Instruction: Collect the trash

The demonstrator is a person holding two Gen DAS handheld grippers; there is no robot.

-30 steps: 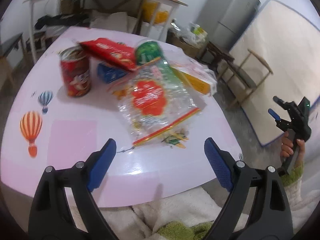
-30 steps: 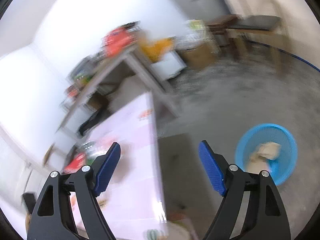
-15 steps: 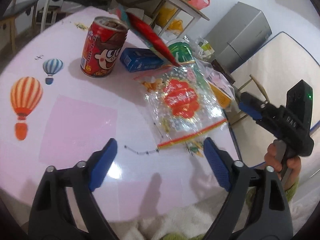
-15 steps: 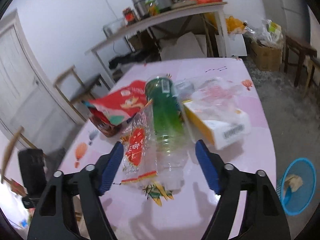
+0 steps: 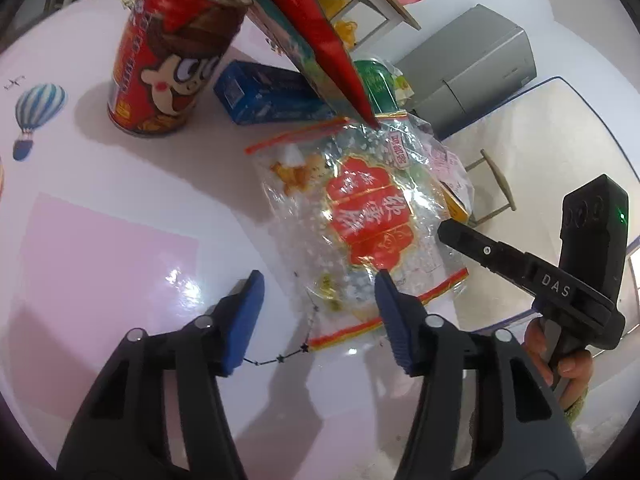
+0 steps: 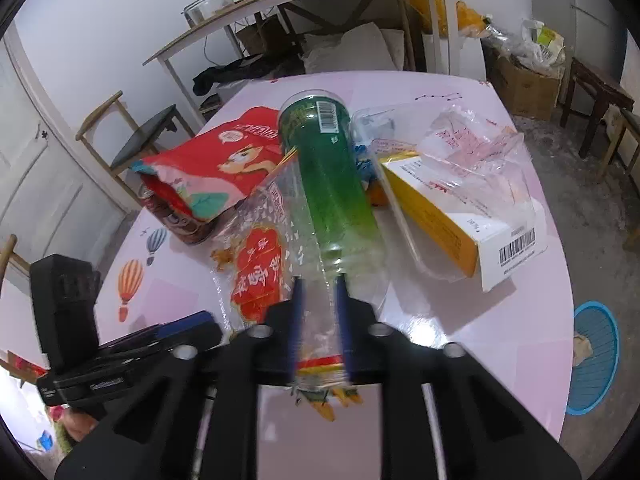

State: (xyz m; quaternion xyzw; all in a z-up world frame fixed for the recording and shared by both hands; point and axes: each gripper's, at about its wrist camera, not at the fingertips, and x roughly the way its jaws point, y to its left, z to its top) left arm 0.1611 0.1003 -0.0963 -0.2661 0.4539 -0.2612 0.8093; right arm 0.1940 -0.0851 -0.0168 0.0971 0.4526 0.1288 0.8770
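My right gripper (image 6: 318, 320), wide open a moment ago, has now closed on the near edge of the clear snack bag (image 6: 260, 276); my left gripper (image 5: 318, 316) hovers open just beside it. The bag is secured for the blue basket (image 6: 596, 360).

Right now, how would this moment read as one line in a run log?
phase: grasp | right claw: shut on clear snack bag | left claw: open, over bag edge | blue basket: on floor

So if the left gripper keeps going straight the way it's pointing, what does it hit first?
Probably the near edge of the clear plastic snack bag with the red label. The open left gripper points at it over the pink table; depth is uncertain.
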